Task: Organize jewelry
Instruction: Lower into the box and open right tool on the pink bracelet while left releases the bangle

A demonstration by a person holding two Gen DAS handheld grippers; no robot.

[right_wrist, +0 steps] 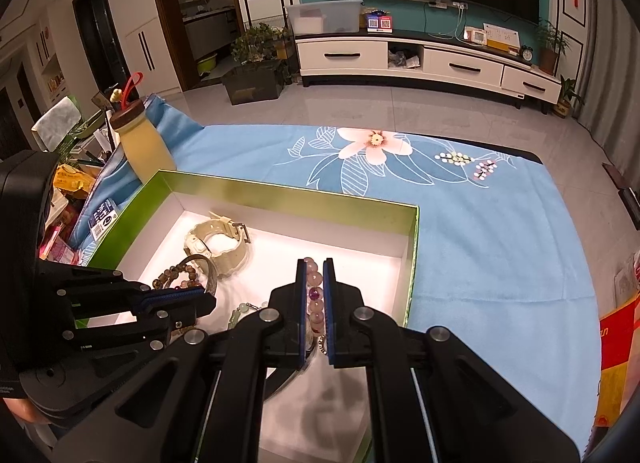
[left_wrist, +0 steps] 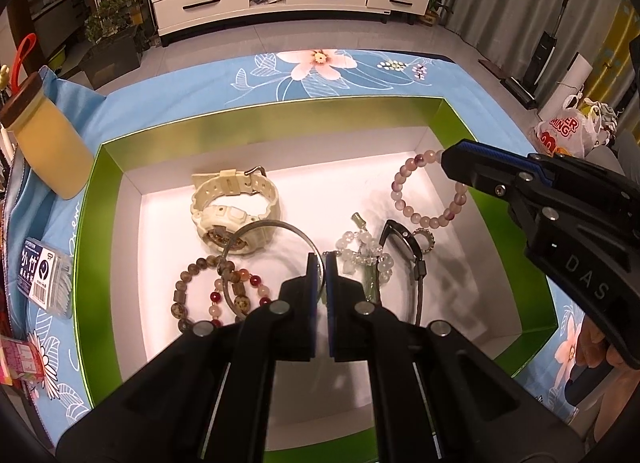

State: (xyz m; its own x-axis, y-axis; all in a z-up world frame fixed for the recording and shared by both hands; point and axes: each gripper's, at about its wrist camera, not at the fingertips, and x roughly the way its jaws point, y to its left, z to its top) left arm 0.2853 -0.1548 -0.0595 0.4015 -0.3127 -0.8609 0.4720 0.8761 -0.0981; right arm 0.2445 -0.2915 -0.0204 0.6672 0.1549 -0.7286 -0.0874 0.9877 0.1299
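Note:
A green box (left_wrist: 280,119) with a white floor holds the jewelry. My left gripper (left_wrist: 321,259) is shut on a thin silver bangle (left_wrist: 272,224), whose far side rests over a cream watch (left_wrist: 232,211). At the box's far right, my right gripper (left_wrist: 446,161) is shut on a pink bead bracelet (left_wrist: 399,203). In the right wrist view the bracelet's beads (right_wrist: 315,291) sit between the pads of the right gripper (right_wrist: 315,263). The left gripper (right_wrist: 208,301) grips the bangle (right_wrist: 211,275) at the left. Brown beads (left_wrist: 188,291), white crystal beads (left_wrist: 364,255) and a black watch (left_wrist: 404,243) lie loose.
The box sits on a blue floral cloth (left_wrist: 360,75). A jar of yellow liquid (left_wrist: 48,143) and a small clear box (left_wrist: 44,283) stand left of it. A plastic bag (left_wrist: 568,131) lies off the cloth's right edge. The box walls (right_wrist: 414,263) rise around both grippers.

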